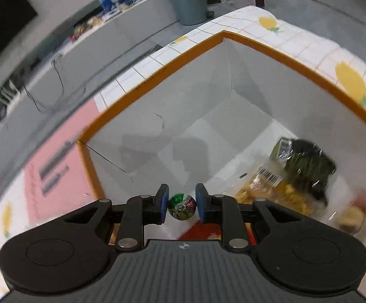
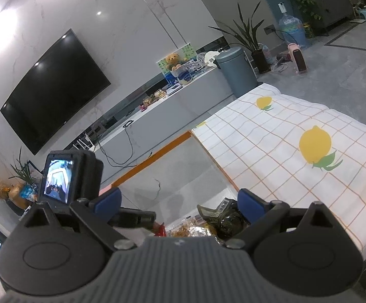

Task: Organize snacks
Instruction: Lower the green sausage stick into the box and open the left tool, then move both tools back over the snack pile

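A small round green foil-wrapped snack [image 1: 182,206] is clamped between the left gripper's [image 1: 182,203] jaws above the orange-rimmed white cardboard box [image 1: 157,75], seemingly for dropping in, while the right gripper's [image 2: 180,202] jaws are held apart, empty.

A home living room. A big TV [image 2: 54,91] hangs on a marble wall above a long low cabinet [image 2: 183,101] cluttered with a teddy bear [image 2: 172,59] and packets. Potted plants [image 2: 248,35], a water jug [image 2: 291,29], a bin [image 2: 236,72] and a small heater [image 2: 298,59] stand on the tiled floor, beside a table with a lemon-print cloth [image 2: 296,151].
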